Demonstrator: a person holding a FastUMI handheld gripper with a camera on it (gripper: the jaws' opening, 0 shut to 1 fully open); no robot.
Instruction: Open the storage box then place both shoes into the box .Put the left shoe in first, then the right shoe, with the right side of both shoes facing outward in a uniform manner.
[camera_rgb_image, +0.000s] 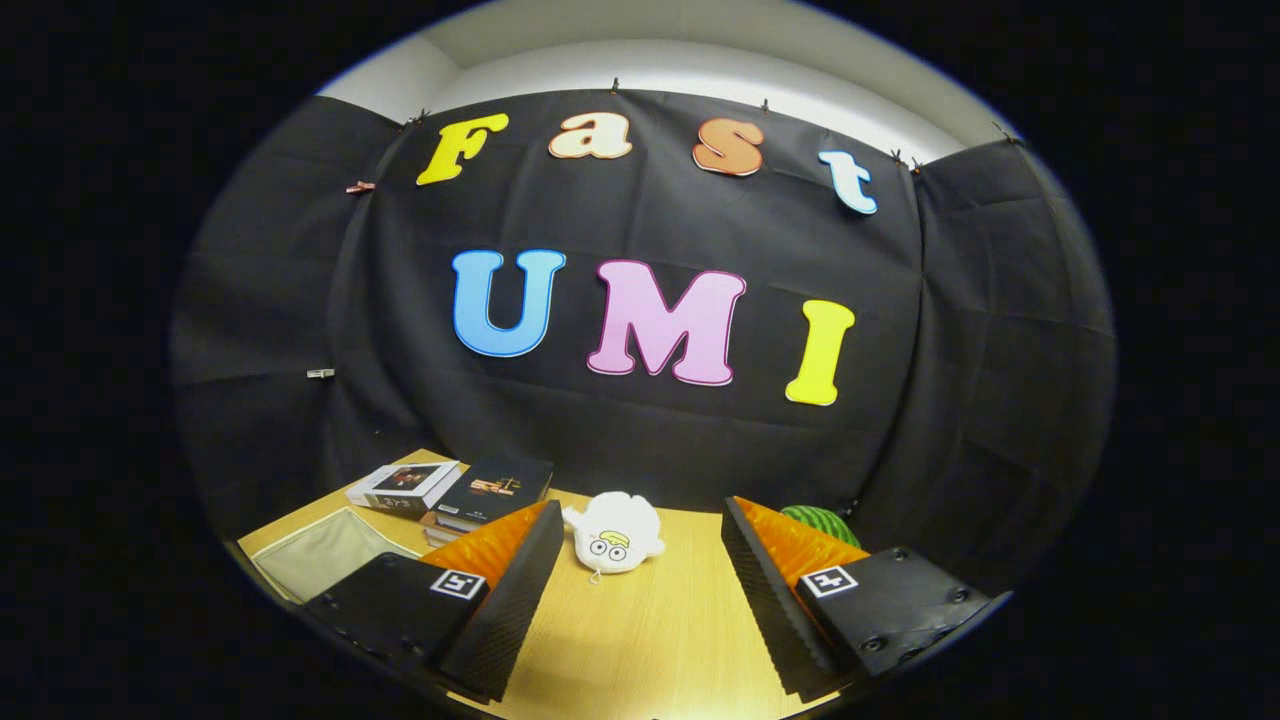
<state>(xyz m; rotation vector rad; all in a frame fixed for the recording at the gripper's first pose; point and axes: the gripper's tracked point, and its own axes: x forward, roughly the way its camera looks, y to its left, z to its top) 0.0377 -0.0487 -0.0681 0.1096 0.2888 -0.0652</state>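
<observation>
A: Where are the tongs (640, 600), and what do they hold?

B: They hang above a light wooden surface (640, 640), fingers wide apart with nothing between them, aimed level at the booth wall. That reads as a resting or carrying pose, not a reach.

A: What lies ahead?

B: Just beyond the fingers, at twelve o'clock, a white plush toy with a cartoon face (614, 532). At ten o'clock, a stack of books (452, 492) along the back edge. Nearer, at nine o'clock, a pale shallow fabric tray (325, 550), perhaps part of the storage box; I cannot tell. At two o'clock, a green striped ball-like thing (825, 522), half hidden.

A: And the shoes?

B: I can't place them from here. The room is black cloth walls under a pale ceiling.
</observation>
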